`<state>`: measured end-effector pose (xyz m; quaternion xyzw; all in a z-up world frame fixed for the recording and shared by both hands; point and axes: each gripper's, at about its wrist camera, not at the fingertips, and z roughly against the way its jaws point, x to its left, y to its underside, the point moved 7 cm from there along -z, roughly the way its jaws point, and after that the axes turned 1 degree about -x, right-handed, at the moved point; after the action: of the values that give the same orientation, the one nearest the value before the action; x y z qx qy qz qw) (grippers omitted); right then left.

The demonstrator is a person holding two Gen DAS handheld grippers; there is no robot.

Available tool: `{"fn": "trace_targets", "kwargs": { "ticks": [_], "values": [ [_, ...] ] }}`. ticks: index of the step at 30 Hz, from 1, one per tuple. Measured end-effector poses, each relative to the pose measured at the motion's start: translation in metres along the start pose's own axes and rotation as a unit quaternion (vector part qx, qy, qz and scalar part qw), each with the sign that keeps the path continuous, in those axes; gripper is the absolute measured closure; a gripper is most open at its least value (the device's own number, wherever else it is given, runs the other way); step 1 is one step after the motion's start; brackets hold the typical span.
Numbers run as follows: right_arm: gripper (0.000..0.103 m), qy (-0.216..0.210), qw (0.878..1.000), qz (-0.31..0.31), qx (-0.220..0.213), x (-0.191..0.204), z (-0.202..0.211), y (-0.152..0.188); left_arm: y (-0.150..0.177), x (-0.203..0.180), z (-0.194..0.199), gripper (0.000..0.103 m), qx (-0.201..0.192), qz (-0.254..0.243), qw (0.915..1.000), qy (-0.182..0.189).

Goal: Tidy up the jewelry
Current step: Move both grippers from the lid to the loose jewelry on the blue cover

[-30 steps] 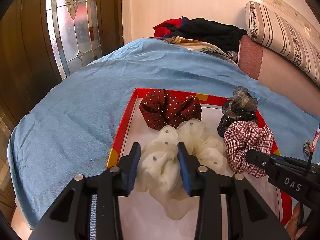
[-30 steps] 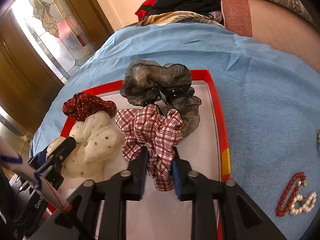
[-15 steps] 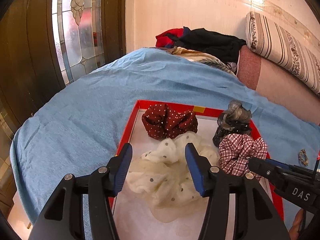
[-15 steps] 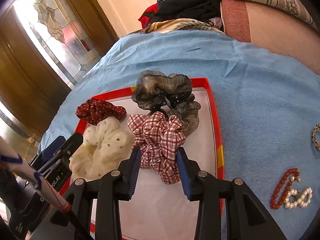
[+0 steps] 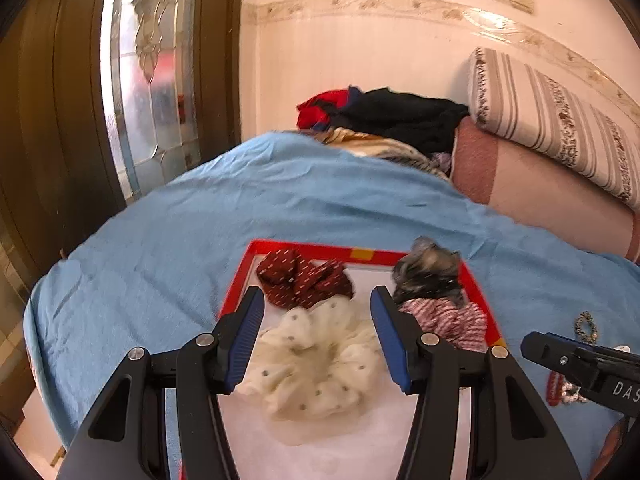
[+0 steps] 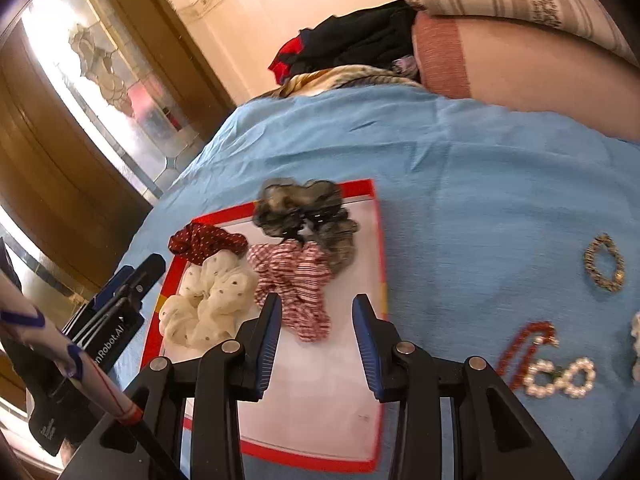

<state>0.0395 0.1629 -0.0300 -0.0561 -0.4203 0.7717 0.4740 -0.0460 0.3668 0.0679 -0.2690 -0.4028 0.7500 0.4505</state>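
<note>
Scrunchies, four of them, sit in the red tray: the cream one, checked one, dark red one and grey one. Both claws, left gripper and right gripper, are wide and hold nothing. The bead clips and gold ring lie on the blue blanket, so I think they go next.

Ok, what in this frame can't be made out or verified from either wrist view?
- White item, right wrist view: cut off by the frame edge, unidentifiable.
- Pearl and red clips, left wrist view: mostly hidden behind the right gripper.
- Grey scrunchie, left wrist view: motion-blurred.
- Tray's near edge, left wrist view: hidden by the left gripper.
</note>
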Motion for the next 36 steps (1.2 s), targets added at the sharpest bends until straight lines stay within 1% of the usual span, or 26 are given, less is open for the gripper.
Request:
{"fn": "trace_targets", "kwargs": {
  "ticks": [4, 9, 12, 15, 16, 18, 23, 25, 27, 28, 30, 32, 33, 36],
  "values": [
    [0.063, 0.005, 1.0, -0.019, -0.01, -0.025, 0.021, 0.002, -0.004, -0.025, 0.008, 0.049, -0.012, -0.019, 0.9996, 0.017],
    [0.063, 0.016, 0.999, -0.037, -0.022, -0.063, 0.053, 0.005, -0.006, -0.067, 0.019, 0.049, -0.024, -0.053, 0.9969, 0.052],
    [0.063, 0.028, 0.998, -0.055, -0.035, -0.093, 0.077, 0.009, 0.001, -0.099, 0.021, 0.049, -0.013, -0.073, 0.9931, 0.091],
    [0.062, 0.04, 0.995, -0.077, -0.047, -0.125, 0.097, 0.013, 0.014, -0.136, 0.018, 0.049, 0.016, -0.097, 0.9856, 0.138],
    [0.062, 0.042, 0.994, -0.084, -0.05, -0.134, 0.103, 0.015, 0.02, -0.151, 0.016, 0.049, 0.03, -0.104, 0.9812, 0.16],
    [0.062, 0.047, 0.992, -0.098, -0.056, -0.153, 0.114, 0.02, 0.033, -0.176, 0.012, 0.049, 0.059, -0.118, 0.9722, 0.193],
    [0.062, 0.064, 0.987, -0.135, -0.061, -0.191, 0.128, 0.028, 0.063, -0.226, -0.003, 0.049, 0.131, -0.131, 0.9512, 0.247],
    [0.062, 0.077, 0.984, -0.146, -0.06, -0.205, 0.133, 0.031, 0.074, -0.243, -0.01, 0.049, 0.153, -0.133, 0.9456, 0.254],
    [0.061, 0.084, 0.981, -0.165, -0.06, -0.224, 0.139, 0.034, 0.08, -0.255, -0.014, 0.049, 0.164, -0.14, 0.9426, 0.255],
    [0.059, 0.092, 0.979, -0.171, -0.058, -0.233, 0.142, 0.035, 0.084, -0.26, -0.016, 0.049, 0.17, -0.147, 0.9411, 0.252],
    [0.044, 0.107, 0.976, -0.182, -0.055, -0.25, 0.146, 0.04, 0.091, -0.267, -0.021, 0.049, 0.178, -0.16, 0.9387, 0.248],
    [0.04, 0.11, 0.974, -0.191, -0.053, -0.264, 0.148, 0.046, 0.097, -0.273, -0.028, 0.049, 0.185, -0.171, 0.9367, 0.243],
    [0.036, 0.111, 0.973, -0.196, -0.053, -0.27, 0.148, 0.048, 0.101, -0.276, -0.03, 0.049, 0.19, -0.177, 0.9347, 0.243],
    [0.035, 0.102, 0.972, -0.209, -0.042, -0.282, 0.141, 0.054, 0.108, -0.281, -0.035, 0.049, 0.199, -0.188, 0.931, 0.241]
  ]
}}
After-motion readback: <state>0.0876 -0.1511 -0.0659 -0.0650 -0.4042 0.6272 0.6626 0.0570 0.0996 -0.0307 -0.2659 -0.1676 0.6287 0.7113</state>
